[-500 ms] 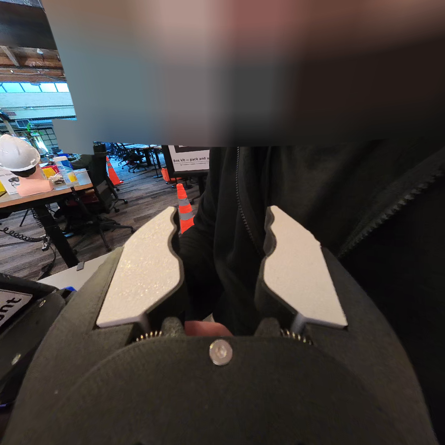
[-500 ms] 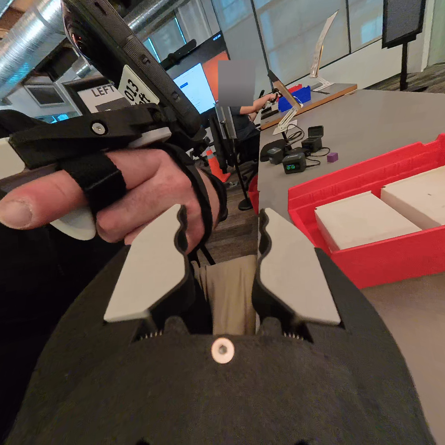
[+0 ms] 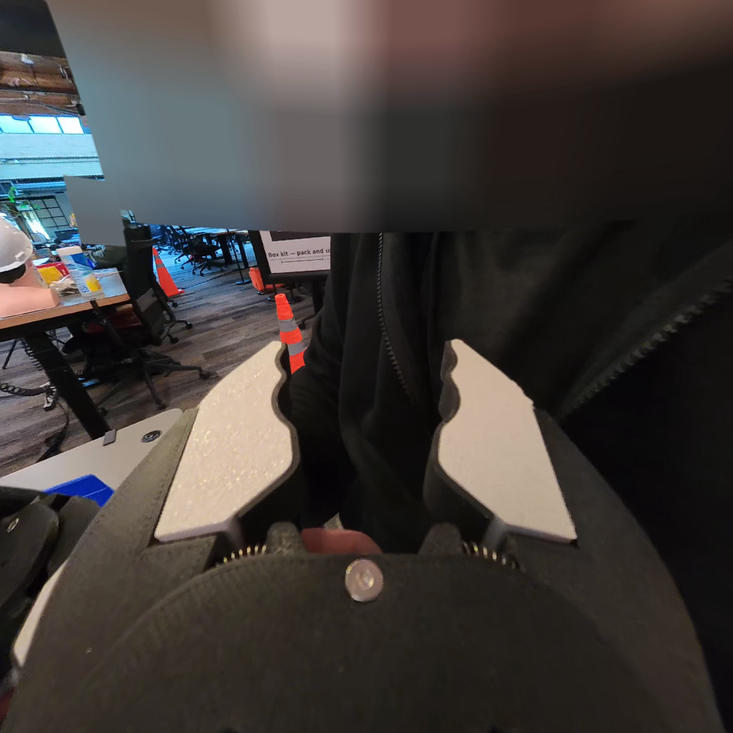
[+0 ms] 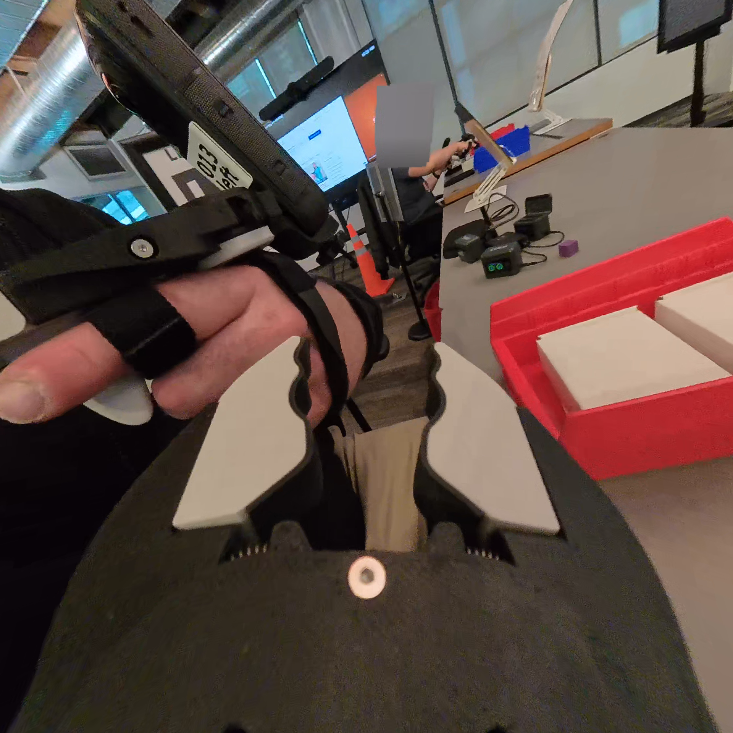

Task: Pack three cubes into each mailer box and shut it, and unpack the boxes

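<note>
Since half a second ago, little has shifted: the left tool (image 3: 367, 365) has swung slightly so that more of the grey bench (image 3: 99, 456) corner and a blue bin (image 3: 81, 488) edge show at lower left, while the right tool (image 4: 367, 369) looks on much the same scene as before.

Both tools are held off the bench with their white fingers spread apart and nothing between them. The left tool points at the person's black zip jacket (image 3: 515, 337); an orange cone (image 3: 291, 333) stands on the wood floor behind its left finger, and a white hard hat (image 3: 12, 246) sits on a far desk.

In the right wrist view, the left hand (image 4: 222, 329), strapped into the black handle of its own tool, fills the upper left, just beyond the right tool's left finger. Tan trouser cloth (image 4: 388, 484) shows through the gap between the right tool's fingers.

To the right, a red bin (image 4: 634, 440) rests on the grey bench and holds two shut white mailer boxes (image 4: 626, 357) lying flat, side by side. Farther back on the bench, a small purple cube (image 4: 568, 248) sits apart from the bin, near black chargers (image 4: 501, 260) with cables. A second person sits at a distant desk before a lit screen (image 4: 329, 146).
</note>
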{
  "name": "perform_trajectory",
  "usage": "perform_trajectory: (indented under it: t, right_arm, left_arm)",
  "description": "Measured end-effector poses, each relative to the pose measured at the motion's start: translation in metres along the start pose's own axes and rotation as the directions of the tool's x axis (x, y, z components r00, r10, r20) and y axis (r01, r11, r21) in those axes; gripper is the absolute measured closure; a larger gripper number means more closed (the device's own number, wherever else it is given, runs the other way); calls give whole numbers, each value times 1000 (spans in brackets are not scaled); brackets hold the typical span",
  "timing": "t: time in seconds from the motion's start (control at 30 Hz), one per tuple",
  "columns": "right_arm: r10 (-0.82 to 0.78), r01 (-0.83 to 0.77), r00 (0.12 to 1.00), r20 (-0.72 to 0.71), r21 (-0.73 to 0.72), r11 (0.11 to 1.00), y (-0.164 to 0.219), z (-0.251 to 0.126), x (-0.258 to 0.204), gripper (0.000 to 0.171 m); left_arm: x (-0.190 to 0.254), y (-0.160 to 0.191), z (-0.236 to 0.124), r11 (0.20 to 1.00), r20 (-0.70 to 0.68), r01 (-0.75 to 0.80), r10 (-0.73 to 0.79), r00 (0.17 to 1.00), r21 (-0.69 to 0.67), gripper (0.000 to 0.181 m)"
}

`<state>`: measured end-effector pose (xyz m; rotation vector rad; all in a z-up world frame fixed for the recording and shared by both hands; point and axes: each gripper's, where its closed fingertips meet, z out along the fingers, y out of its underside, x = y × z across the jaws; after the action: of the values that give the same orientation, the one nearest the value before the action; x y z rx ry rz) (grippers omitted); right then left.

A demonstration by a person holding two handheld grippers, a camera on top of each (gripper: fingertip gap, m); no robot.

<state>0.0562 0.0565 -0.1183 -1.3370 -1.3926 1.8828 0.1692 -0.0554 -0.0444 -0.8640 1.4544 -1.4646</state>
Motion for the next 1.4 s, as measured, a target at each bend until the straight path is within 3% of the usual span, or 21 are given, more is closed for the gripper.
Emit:
perform_trajectory:
  t: [0.5, 0.63, 0.93, 0.97, 1.07, 1.13, 1.23, 1.3, 1.37, 1.4]
  right_arm:
    - [-39, 25, 995, -88, -147, 989, 5, 21, 20, 114]
    - [1, -4, 1000, -14, -145, 989, 4, 36, 13, 113]
    - [122, -88, 973, 197, -172, 981, 9, 57, 3, 115]
    - [133, -96, 967, 218, -175, 980, 10, 59, 2, 114]
    - [106, -74, 972, 210, -151, 986, 8, 62, 6, 116]
    - [76, -55, 984, 160, -136, 989, 7, 60, 15, 121]
    - [37, -27, 994, 104, -95, 995, 0, 56, 23, 122]
    - [-9, 9, 1000, 26, -2, 1000, -16, 45, 35, 121]
    - [-61, 68, 994, -88, 79, 995, -33, 31, 48, 103]
    - [-95, 107, 987, -133, 85, 991, -37, 25, 52, 110]
  left_arm:
    - [-6, 5, 5, 999, 38, 28, -27, 999, -20, 105]
    - [4, -7, 5, 1000, 8, 22, -22, 1000, 11, 114]
    - [10, -24, 4, 993, 4, -50, 50, 999, 112, 159]
    - [10, -28, 4, 991, -3, -17, 18, 1000, 135, 154]
    - [-11, -20, -1, 992, 84, 78, -86, 993, 99, 114]
    - [-21, -28, -14, 973, 85, 145, -162, 983, 181, 102]
    - [-19, -30, -21, 979, 85, 86, -103, 991, 183, 161]
    - [-26, -27, -30, 993, 153, 38, -54, 987, 111, 169]
    - [-37, -36, -53, 992, 235, 19, -47, 971, 121, 179]
    - [-49, -32, -68, 998, 337, -9, -12, 941, 60, 180]
